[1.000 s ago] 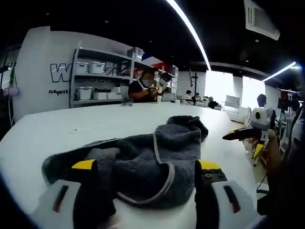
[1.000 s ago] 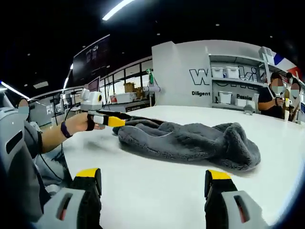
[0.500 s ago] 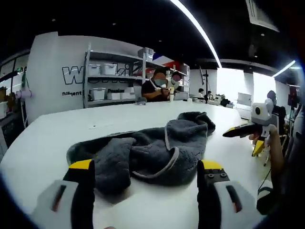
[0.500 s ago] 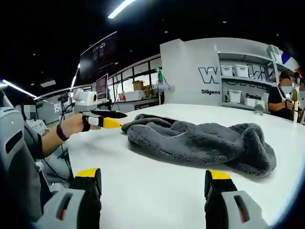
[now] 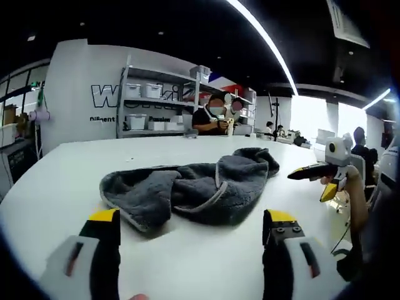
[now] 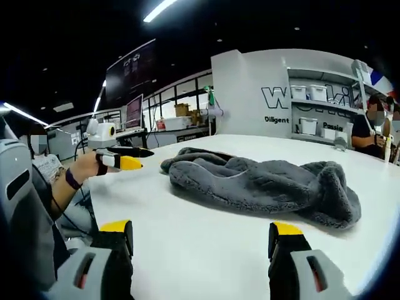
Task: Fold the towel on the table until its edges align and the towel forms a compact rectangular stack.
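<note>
Though crumpled, grey towel (image 5: pixel 187 194) unfolded.

Dark grey towel (image 5: pixel 187 194) with paler grey edging; white table (image 5: pixel 69 169); yellow-tipped black jaws on grippers (image 5: pixel 190 228).

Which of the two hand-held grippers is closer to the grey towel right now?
The left hand-held gripper: the towel lies just ahead of its open jaws. The right hand-held gripper hovers off to the side.
</note>
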### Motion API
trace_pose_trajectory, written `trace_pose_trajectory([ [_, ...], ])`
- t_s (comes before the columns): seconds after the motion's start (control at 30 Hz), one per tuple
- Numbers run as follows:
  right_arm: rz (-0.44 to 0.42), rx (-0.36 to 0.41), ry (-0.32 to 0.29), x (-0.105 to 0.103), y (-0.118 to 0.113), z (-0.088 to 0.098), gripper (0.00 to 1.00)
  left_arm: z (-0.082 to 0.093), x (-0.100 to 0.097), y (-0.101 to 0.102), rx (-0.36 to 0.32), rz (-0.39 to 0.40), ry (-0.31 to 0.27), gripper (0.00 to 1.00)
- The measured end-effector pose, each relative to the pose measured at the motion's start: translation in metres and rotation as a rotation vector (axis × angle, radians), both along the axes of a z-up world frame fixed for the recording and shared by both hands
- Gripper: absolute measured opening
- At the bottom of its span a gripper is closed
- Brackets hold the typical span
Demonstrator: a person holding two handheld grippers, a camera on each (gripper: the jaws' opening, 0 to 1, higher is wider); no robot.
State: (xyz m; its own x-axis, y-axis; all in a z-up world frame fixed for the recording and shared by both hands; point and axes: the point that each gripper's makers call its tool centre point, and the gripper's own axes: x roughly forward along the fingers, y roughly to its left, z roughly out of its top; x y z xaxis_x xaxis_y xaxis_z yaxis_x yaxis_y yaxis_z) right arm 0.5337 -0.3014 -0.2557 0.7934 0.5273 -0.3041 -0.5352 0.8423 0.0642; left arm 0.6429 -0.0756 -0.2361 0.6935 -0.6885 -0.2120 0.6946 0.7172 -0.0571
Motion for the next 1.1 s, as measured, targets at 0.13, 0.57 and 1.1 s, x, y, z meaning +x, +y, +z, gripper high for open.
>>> trace_pose_trajectory([
  [0.13, -0.013, -0.003, 0.003, -0.001, -0.003, -0.001, 0.94, -0.001, -0.006, 0.002, 0.019, 0.006, -0.013, 0.99],
  [0.57, -0.015, -0.007, 0.014, 0.002, -0.005, -0.004, 0.94, 0.013, -0.026, 0.010, -0.011, 0.042, -0.038, 0.99],
  [1.1, -0.025, -0.004, 0.030, 0.011, -0.011, -0.010, 0.94, 0.012, -0.024, 0.033, -0.019, 0.111, -0.034, 0.99],
])
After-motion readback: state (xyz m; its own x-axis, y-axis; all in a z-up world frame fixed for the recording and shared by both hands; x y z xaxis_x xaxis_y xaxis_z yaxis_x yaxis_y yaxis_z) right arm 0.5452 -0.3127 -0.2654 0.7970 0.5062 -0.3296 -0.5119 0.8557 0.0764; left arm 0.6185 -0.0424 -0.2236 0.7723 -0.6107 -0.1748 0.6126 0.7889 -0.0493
